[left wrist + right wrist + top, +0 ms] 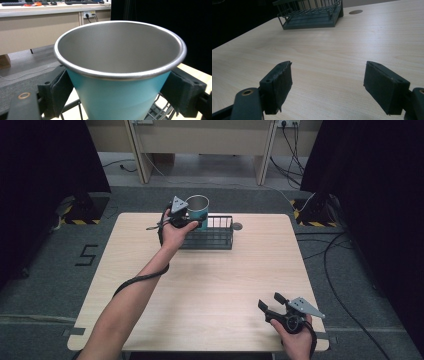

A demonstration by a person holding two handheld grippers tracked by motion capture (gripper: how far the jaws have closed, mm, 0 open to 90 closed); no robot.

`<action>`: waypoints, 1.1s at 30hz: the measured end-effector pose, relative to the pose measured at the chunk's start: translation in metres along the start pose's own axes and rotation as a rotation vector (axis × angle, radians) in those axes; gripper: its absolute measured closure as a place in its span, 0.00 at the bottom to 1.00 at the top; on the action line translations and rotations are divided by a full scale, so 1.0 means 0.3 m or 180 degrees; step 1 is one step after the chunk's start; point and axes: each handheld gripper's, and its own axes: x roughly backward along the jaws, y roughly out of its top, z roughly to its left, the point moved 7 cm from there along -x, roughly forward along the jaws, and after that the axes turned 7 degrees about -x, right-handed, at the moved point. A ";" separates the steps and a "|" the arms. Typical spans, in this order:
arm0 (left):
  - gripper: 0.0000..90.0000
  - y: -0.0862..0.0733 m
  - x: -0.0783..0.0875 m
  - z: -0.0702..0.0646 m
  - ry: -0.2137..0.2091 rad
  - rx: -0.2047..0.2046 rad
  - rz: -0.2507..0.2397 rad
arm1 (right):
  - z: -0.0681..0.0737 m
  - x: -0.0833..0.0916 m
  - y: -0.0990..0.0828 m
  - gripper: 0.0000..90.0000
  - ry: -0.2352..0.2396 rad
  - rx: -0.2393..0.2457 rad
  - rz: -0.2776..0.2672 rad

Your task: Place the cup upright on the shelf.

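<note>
Nearest to us, our right tool (272, 306) rests low at the near edge of the table (210, 290), its jaws spread wide with nothing between them. In the right gripper view bare wood lies ahead of its pads (279, 86), and the wire basket (310, 13) stands well beyond it, toward the far side.

Farther out, our left tool (192, 222) is clamped on the teal cup (198, 210). In the left gripper view its two pads (58, 93) press the cup's (120, 72) tapered blue wall from either side, just under the rolled metal rim, and the cup sits upright with its steel inside bare. Black wires of the basket (155, 110) show right below and just past the cup.

From above, the cup hangs at the near-left end of the basket (220, 232), raised over it rather than resting in it, as far as we can tell.

We judge the work well along: the cup is gripped, lifted and carried to the basket. What is left is to lower it between the wire walls, part the left tool's jaws and draw back. The right tool has no part in it yet.
</note>
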 end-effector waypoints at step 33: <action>0.17 -0.090 -0.051 -0.023 -0.0022 -0.0001 0.0284 | 0.003 0.000 -0.001 0.26 0.0037 0.0022 0.0011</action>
